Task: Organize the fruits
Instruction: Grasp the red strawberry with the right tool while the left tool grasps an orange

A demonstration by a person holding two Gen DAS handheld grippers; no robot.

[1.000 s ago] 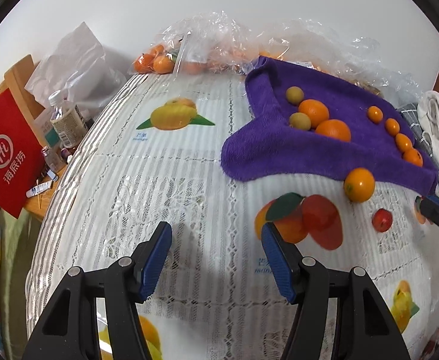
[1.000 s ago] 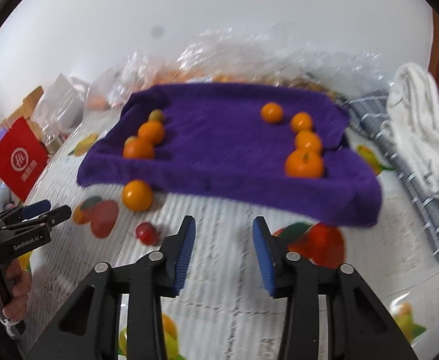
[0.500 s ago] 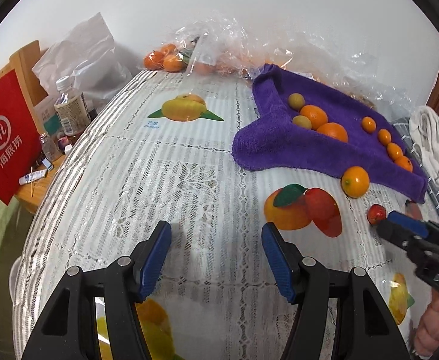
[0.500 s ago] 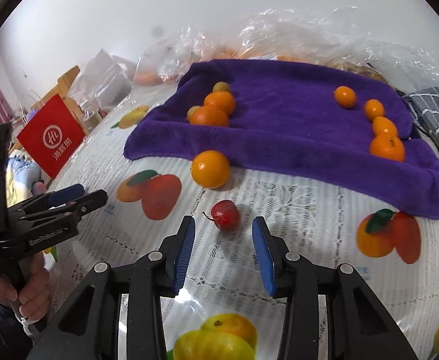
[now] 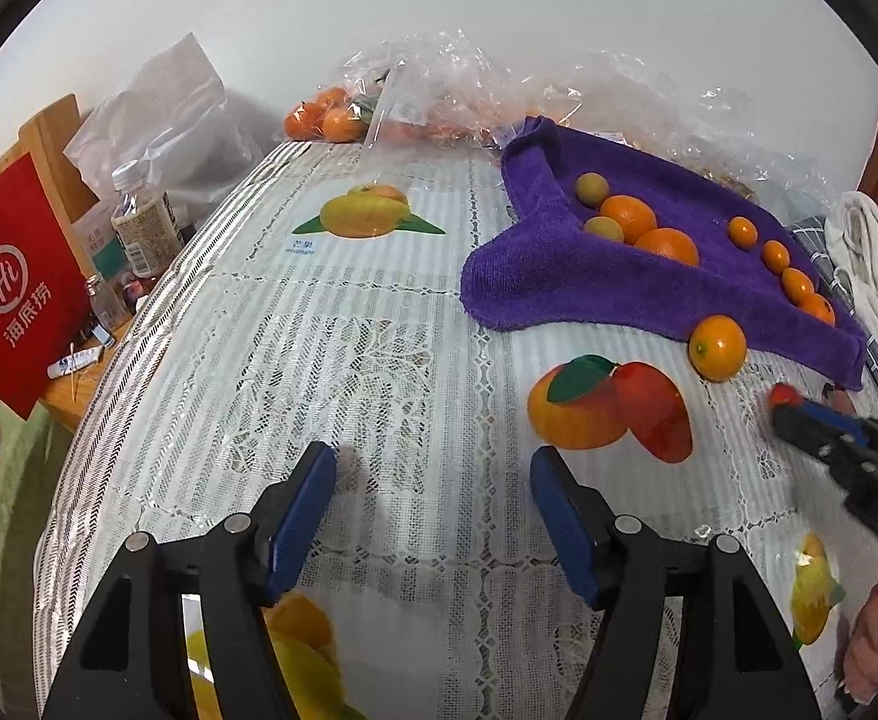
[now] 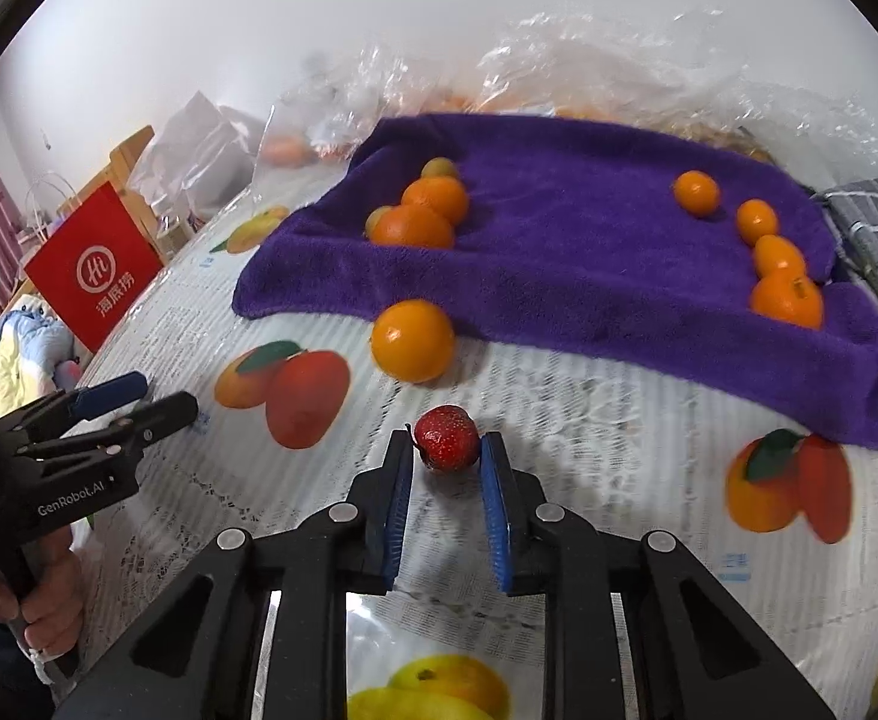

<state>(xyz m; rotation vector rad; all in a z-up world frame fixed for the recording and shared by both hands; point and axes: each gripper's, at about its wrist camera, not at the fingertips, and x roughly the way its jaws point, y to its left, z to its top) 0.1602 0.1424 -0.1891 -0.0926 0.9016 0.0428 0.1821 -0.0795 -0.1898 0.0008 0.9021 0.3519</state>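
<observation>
A small red fruit (image 6: 446,446) lies on the tablecloth between the tips of my right gripper (image 6: 446,457), whose jaws stand open around it without closing on it. It also shows in the left wrist view (image 5: 782,395), partly hidden by the right gripper (image 5: 799,420). A loose orange (image 6: 413,340) sits just off the purple towel (image 6: 589,276). The towel holds two groups of oranges and small greenish fruits (image 6: 421,210) (image 6: 769,252). My left gripper (image 5: 433,480) is open and empty above the cloth, and also shows in the right wrist view (image 6: 157,399).
Clear plastic bags with more oranges (image 5: 325,117) lie at the far edge. A red paper bag (image 5: 13,294) and bottles (image 5: 139,228) stand off the table's left side. White and checked cloths (image 5: 871,276) lie at the right.
My right gripper has moved forward and down until the red fruit sits between its fingertips. My left gripper has drawn back a little and stays open.
</observation>
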